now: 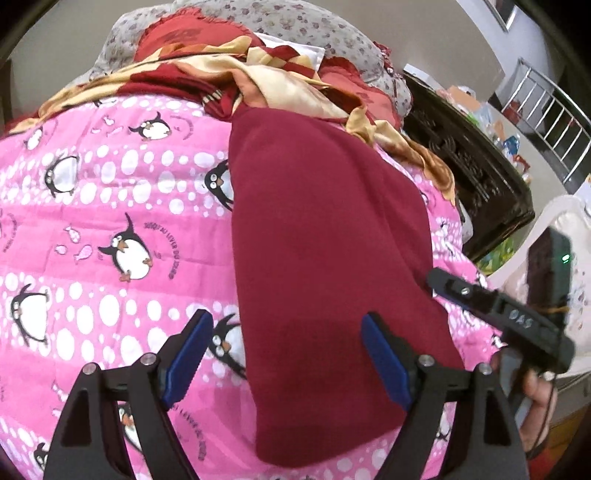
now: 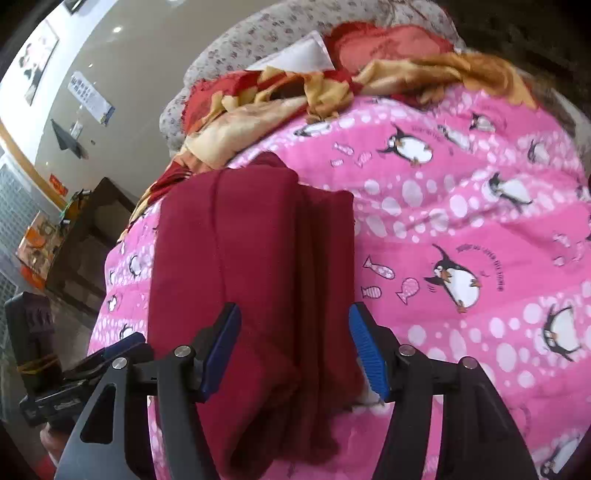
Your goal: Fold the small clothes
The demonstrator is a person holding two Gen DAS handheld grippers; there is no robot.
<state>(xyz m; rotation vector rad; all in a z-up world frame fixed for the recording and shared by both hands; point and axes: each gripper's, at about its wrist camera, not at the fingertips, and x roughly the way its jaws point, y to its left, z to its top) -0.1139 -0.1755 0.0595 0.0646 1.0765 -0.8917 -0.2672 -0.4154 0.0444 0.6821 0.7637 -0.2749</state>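
A dark red garment (image 1: 325,236) lies folded into a long strip on a pink penguin-print quilt (image 1: 110,206). In the left wrist view my left gripper (image 1: 287,316) hovers open over the strip's near left edge, with nothing pressed between its blue pads. A black finger (image 1: 443,284) of the right gripper shows at the strip's right edge, with a hand under it. In the right wrist view the garment (image 2: 251,240) shows layered folds. My right gripper (image 2: 294,311) is open astride its near end, and the pads do not press the cloth.
A crumpled red and gold blanket (image 1: 258,74) and a grey floral pillow (image 1: 295,22) lie beyond the garment. A dark carved cabinet (image 1: 469,155) stands beside the bed, with a white seat (image 1: 569,221) and a metal railing (image 1: 546,107) further right.
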